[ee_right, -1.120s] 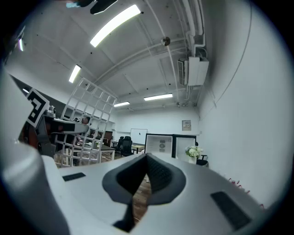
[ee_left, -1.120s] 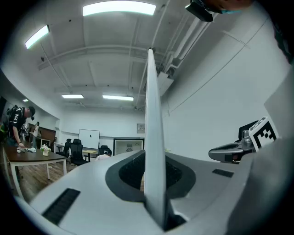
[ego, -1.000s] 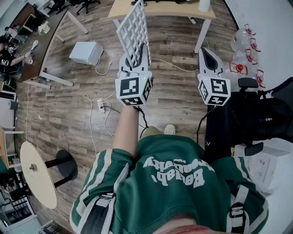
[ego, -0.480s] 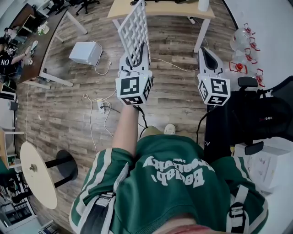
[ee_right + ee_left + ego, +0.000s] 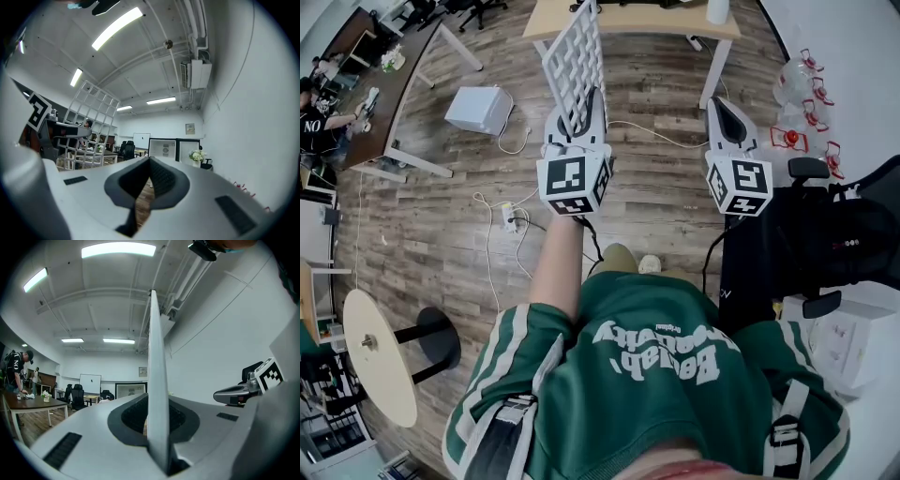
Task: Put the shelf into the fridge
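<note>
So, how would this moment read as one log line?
left gripper: shut on white grid shelf, upright | right gripper: shut, empty

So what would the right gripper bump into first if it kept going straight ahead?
Nothing close: open air ahead of the right gripper. Farther on, probably the light wooden table, though depth is unclear.

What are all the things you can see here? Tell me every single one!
shelf: one, white grid, upright in the left gripper
box: one, white, on the floor left of the shelf
wooden table: one, light tan, top edge
round table: one, cream, lower left
cables: a few, white, on the floor
bottles: several, clear with red, by the right wall
chair: one, black, right side
shirt: one, green, on the person
left gripper: one, grey, shut on the shelf
right gripper: one, grey, shut, empty
</note>
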Demonstrator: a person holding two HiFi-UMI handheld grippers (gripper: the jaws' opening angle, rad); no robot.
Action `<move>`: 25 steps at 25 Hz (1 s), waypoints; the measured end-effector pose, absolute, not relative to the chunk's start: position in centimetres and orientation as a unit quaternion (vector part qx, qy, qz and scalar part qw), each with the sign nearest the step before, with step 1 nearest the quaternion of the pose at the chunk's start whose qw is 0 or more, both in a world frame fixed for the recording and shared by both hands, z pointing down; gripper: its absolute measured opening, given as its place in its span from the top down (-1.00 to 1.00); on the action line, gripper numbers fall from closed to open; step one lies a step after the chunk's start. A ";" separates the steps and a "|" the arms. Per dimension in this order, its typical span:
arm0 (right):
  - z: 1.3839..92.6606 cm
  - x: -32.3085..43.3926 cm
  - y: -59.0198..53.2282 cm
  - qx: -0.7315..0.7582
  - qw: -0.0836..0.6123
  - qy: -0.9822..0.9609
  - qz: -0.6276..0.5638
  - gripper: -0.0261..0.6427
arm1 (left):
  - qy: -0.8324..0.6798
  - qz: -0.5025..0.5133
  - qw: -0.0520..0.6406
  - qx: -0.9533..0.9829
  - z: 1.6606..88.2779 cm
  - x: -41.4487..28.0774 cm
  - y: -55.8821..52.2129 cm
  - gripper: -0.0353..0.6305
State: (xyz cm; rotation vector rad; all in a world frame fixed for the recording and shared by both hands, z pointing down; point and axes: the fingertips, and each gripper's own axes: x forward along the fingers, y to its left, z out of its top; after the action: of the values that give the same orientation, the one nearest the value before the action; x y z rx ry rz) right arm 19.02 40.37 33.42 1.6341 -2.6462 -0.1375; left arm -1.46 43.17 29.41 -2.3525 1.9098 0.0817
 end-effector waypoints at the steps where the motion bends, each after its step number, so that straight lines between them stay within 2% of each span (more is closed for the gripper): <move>1: 33.4 19.1 40.4 0.524 0.014 -0.850 -0.044 0.91 | 0.630 0.027 0.057 -0.774 29.3 -1.4 43.3 0.76; 13: 33.2 19.8 39.3 0.528 0.013 -0.848 -0.045 0.91 | 0.631 0.027 0.059 -0.773 29.3 -1.3 41.8 0.76; 25: 33.9 19.0 33.0 0.535 0.018 -0.843 -0.048 0.91 | 0.625 0.028 0.056 -0.778 30.2 -2.0 35.2 0.76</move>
State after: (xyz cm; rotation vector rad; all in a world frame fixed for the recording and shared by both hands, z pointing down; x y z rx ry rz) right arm 19.04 32.96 33.85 1.6627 -2.6196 -0.1482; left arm -2.03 35.20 30.19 -2.3609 1.8958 0.0853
